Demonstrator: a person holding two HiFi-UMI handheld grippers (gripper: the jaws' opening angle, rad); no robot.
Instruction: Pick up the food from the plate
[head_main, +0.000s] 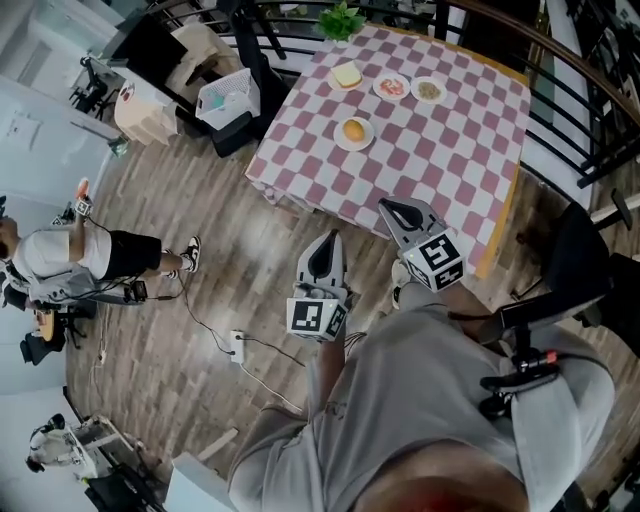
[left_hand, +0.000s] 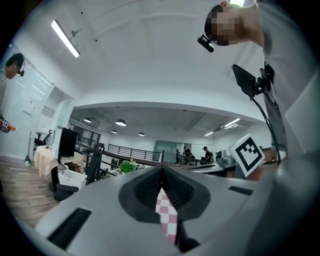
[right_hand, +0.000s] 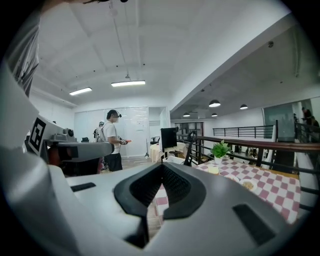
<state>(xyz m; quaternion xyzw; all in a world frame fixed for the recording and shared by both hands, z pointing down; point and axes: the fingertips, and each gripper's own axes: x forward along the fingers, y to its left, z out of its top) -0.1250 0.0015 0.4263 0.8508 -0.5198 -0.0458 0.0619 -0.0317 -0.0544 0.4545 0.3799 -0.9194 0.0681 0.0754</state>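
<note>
Grey left tool (head_main: 328, 246) hangs close to the person's body over the wooden floor (head_main: 200, 330), jaws pressed together on nothing. Right tool (head_main: 392, 211) sits beside it, nearer the tabletop (head_main: 470, 150) edge, likewise clenched and empty. All the food lies well apart from both. A bread slice (head_main: 347, 75) is at the far side, a bun (head_main: 354, 130) sits on its plate (head_main: 340, 141) nearer in, then reddish food (head_main: 391, 86) and brownish food (head_main: 428, 89) on small plates further right. Judged step: the approach, no pick yet made. Next move calls for closing in on the tabletop, opening one tool and lowering it around an item; the bun looks nearest.
</note>
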